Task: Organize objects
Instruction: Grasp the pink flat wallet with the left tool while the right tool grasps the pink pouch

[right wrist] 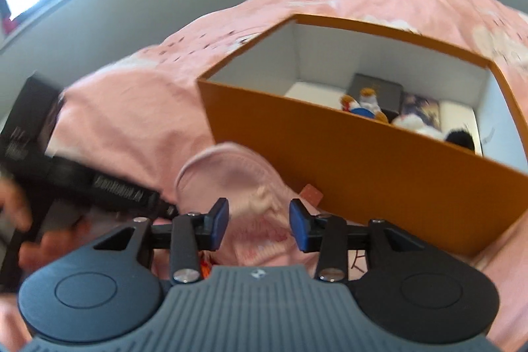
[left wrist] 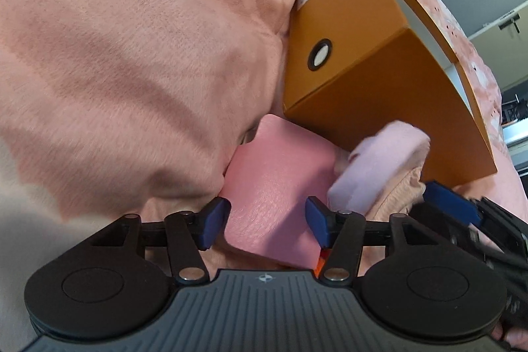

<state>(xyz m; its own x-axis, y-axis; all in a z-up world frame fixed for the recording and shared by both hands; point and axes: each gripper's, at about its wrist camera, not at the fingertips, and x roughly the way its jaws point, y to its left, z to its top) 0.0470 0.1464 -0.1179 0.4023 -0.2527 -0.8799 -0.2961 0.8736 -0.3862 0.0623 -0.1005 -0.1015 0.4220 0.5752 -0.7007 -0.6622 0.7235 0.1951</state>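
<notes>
We find the work laid out on a bed under a pink blanket [left wrist: 132, 55], with an open orange box [right wrist: 346, 160] standing on it. Inside the box, against its white floor, lie a small plush toy [right wrist: 363, 103], a dark flat case and other items too blurred to name.

Left claw [left wrist: 267, 221]: spread, its blue pads standing either side of a flat pink wallet-like item [left wrist: 277, 187] that lies on the bed at the foot of the box's near corner. The pads appear beside the item's edges, not pressing on it; we judge it not gripped. Just to the right of it sits a pale pink plush or knitted piece [left wrist: 379, 160], resting against the box wall.

Right claw [right wrist: 259, 225]: partly spread over a pink knitted garment [right wrist: 237, 187] bunched on the bed in front of the box's long wall. The fabric lies between the pads, but we see no pinch.

The step in hand, in our judgement, is picking up these loose pink items for placing in the box. Recommendations:
- Lower the left claw until the pads reach well along the flat item before closing; a grip at the very edge could let it pivot or slip.
- Gather a thick fold of the garment, not a single layer.
- Avoid catching the blanket with either claw.
- Lift clear of the box rim before moving over the opening.
</notes>
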